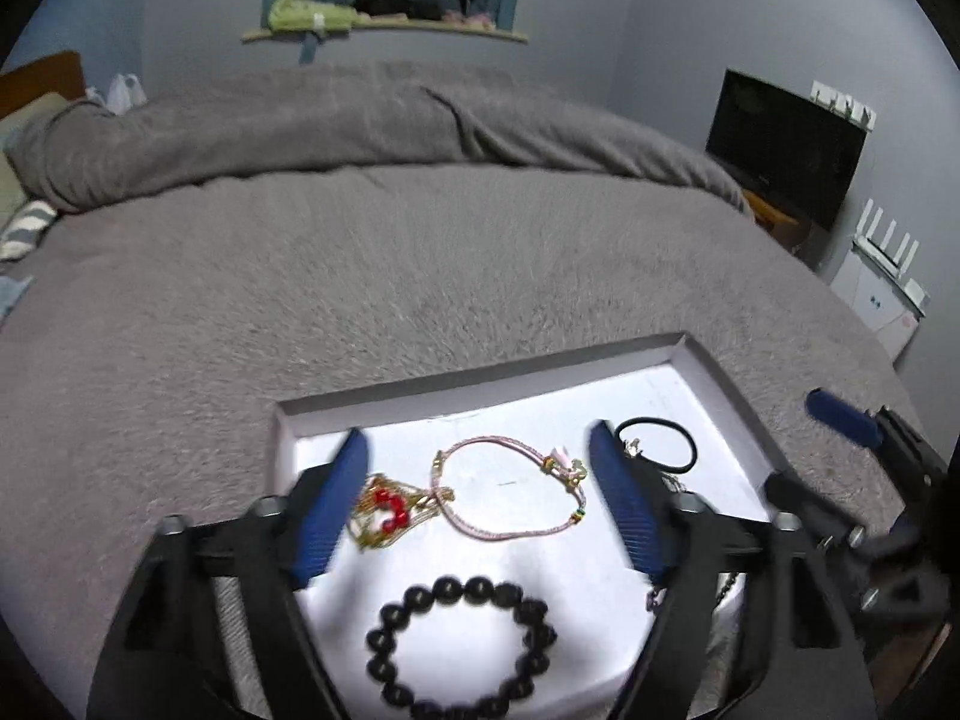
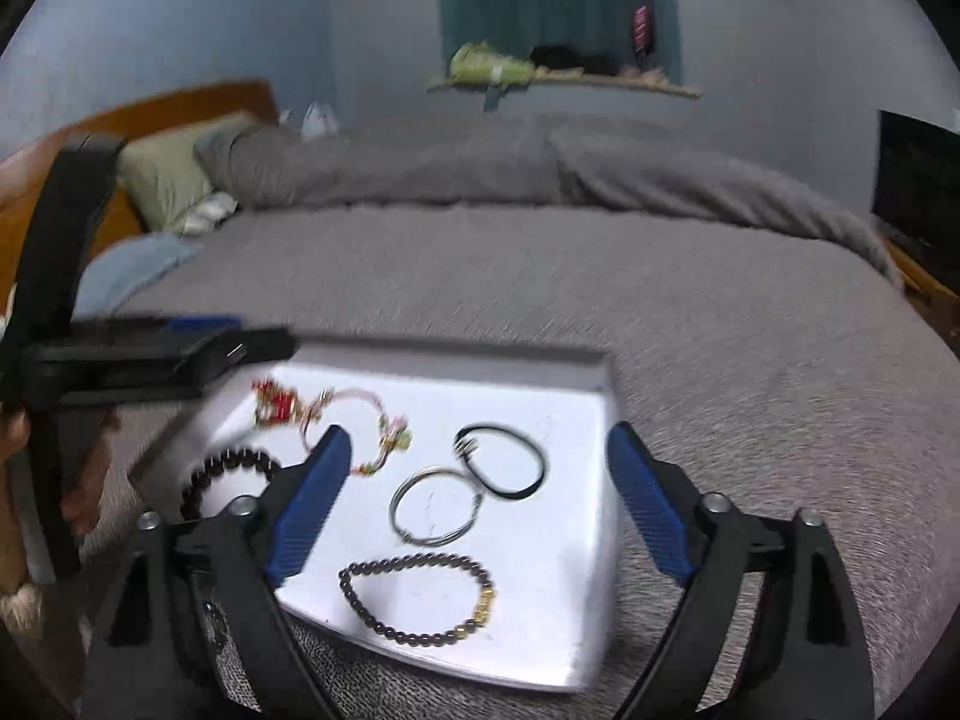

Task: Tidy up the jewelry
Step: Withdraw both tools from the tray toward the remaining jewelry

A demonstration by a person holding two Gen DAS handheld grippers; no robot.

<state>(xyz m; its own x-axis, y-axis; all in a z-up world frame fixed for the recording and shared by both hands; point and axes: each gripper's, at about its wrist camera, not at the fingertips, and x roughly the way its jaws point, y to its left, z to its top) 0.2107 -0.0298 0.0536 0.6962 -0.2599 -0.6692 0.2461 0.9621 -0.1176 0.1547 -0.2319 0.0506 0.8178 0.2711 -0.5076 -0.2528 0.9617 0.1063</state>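
Observation:
A shallow white tray lies on the grey bed. In it are a pink cord bracelet, a red and gold ornament, a large black bead bracelet, a black hair tie, a silver wire bangle and a small dark bead bracelet with gold beads. My left gripper is open over the pink bracelet. My right gripper is open above the bangle and hair tie. Both are empty.
The grey blanket covers the bed all around the tray. Pillows and a wooden headboard lie at the far left. A dark screen stands at the right. A wall shelf holds clutter.

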